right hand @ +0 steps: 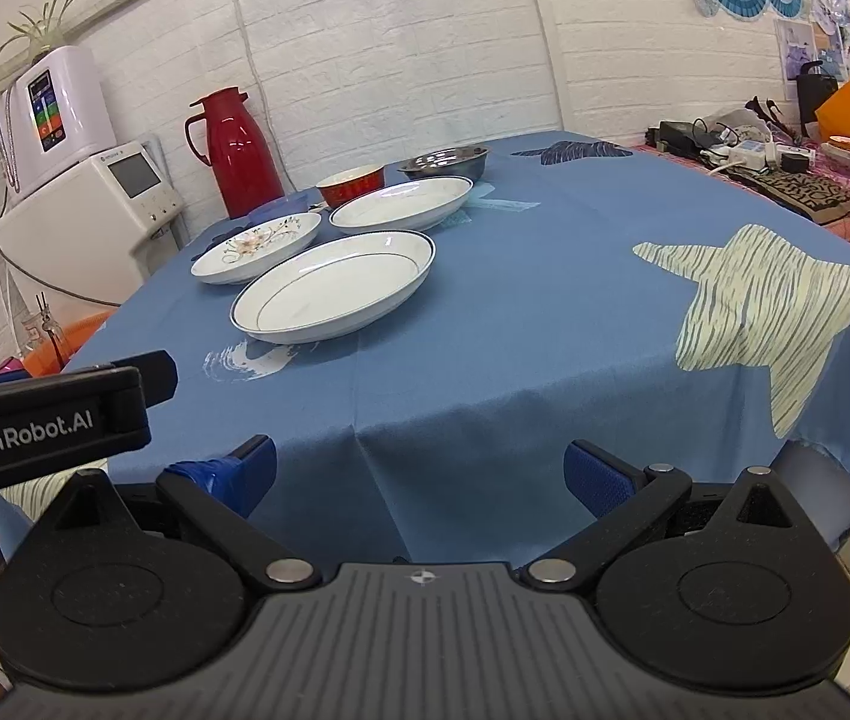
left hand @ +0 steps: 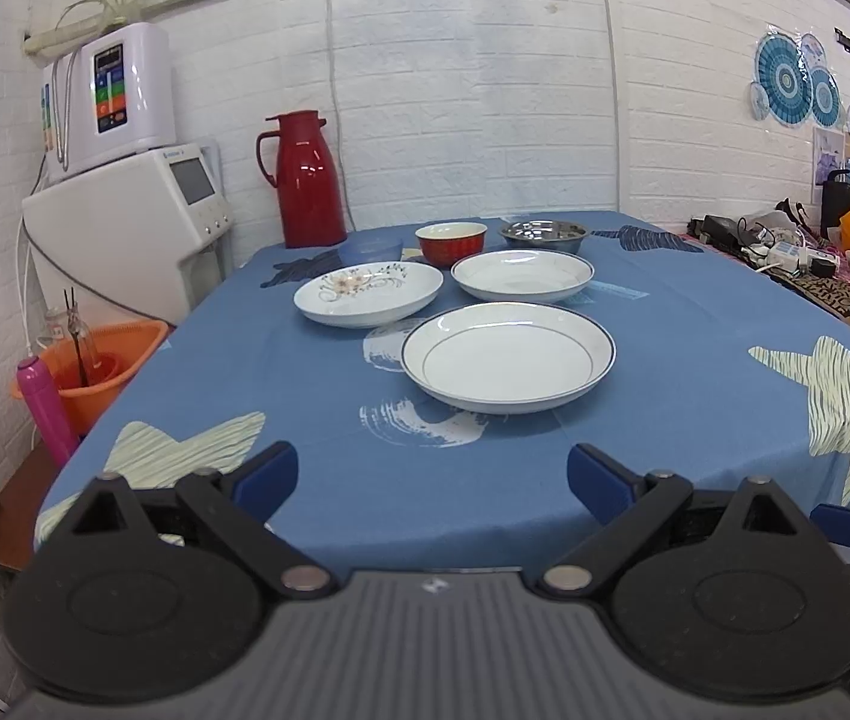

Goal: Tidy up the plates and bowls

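Two hand-held grippers hung at the near edge of the desk (left hand: pixel 695 324), both with jaws spread wide and nothing between them: the left hand-held gripper (left hand: pixel 432 480) and the right hand-held gripper (right hand: pixel 419 471). Neither touched any dish. Straight ahead of the left one, and nearest to it, lay the large blue-rimmed plate (left hand: pixel 508 355), flat on the blue cloth; from the right one the same plate sat ahead and off to the left, so the left hand looked the better placed for a first reach. Being round, the plate offered no long axis; its near rim faced the left jaws squarely. Just beyond it lay two more plates side by side, the floral plate (left hand: pixel 368 293) on the left and a second white plate (left hand: pixel 522 275) on the right. Farther still stood the red bowl (left hand: pixel 451 242), the steel bowl (left hand: pixel 544 235) and a low blue plastic bowl (left hand: pixel 371 249), close together near the red thermos (left hand: pixel 304 180).
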{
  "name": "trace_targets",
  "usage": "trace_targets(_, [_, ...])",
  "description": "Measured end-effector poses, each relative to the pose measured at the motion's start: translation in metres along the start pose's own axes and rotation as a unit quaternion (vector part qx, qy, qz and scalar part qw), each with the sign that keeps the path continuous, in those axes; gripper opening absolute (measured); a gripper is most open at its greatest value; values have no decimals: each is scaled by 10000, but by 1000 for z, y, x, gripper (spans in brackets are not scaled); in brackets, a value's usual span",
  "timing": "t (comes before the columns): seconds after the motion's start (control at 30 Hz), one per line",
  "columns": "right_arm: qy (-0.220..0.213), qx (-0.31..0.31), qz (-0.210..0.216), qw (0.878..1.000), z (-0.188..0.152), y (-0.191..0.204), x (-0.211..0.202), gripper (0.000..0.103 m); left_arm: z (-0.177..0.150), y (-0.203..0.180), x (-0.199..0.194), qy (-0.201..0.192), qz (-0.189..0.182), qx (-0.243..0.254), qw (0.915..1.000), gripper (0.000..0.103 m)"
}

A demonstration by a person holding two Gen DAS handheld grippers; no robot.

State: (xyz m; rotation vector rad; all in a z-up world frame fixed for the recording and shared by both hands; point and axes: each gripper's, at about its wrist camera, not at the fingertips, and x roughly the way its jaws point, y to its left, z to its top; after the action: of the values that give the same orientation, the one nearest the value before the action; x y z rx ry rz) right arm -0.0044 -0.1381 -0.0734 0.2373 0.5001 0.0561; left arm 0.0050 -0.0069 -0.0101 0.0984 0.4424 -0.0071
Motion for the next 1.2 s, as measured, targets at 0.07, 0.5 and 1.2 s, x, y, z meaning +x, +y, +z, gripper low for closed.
trace_targets(0.07, [17, 14, 14, 10000, 0, 0, 1, 90, 0, 0, 0, 10, 1, 2, 10000, 96])
trace_targets(0.5, [91, 12, 40, 9999, -1, 2, 2, 90, -1, 2, 0, 35, -18, -1, 10000, 96])
trace_targets(1.2, [800, -863, -188, 9929, 154, -2, 145, 90, 104, 75, 127, 816, -758, 166, 9936, 96])
